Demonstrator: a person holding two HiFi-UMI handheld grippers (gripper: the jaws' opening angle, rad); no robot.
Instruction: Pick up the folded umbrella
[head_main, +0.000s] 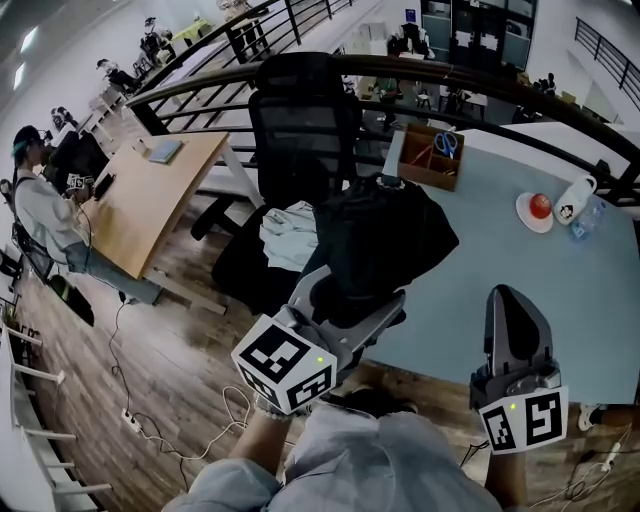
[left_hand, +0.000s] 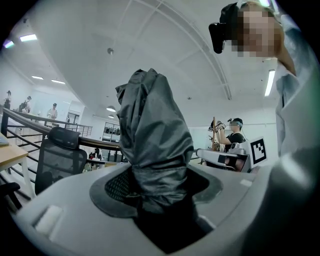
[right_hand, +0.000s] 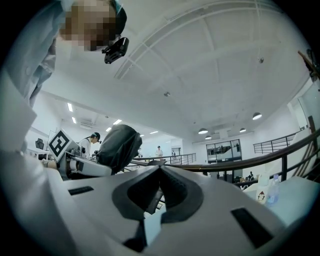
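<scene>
Where the head view looks down: wooden box (head_main: 428, 168) at the table's (head_main: 520, 290) far-left corner, holding blue-handled scissors (head_main: 447, 143). Plate (head_main: 524, 216) at the table's far right, bearing a red round item (head_main: 540, 205). Folded umbrella (head_main: 385, 240), black, raised over the table's left edge, its long axis running from the left gripper (head_main: 365, 305) toward the box. Right gripper (head_main: 512, 305) over the table's near edge.

Left gripper view: shows the grip itself, which the fabric covers from above. The jaws are clamped on the umbrella's gathered end, and the bundle points straight out along them.

Right gripper view: jaws pressed together, nothing between them.
</scene>
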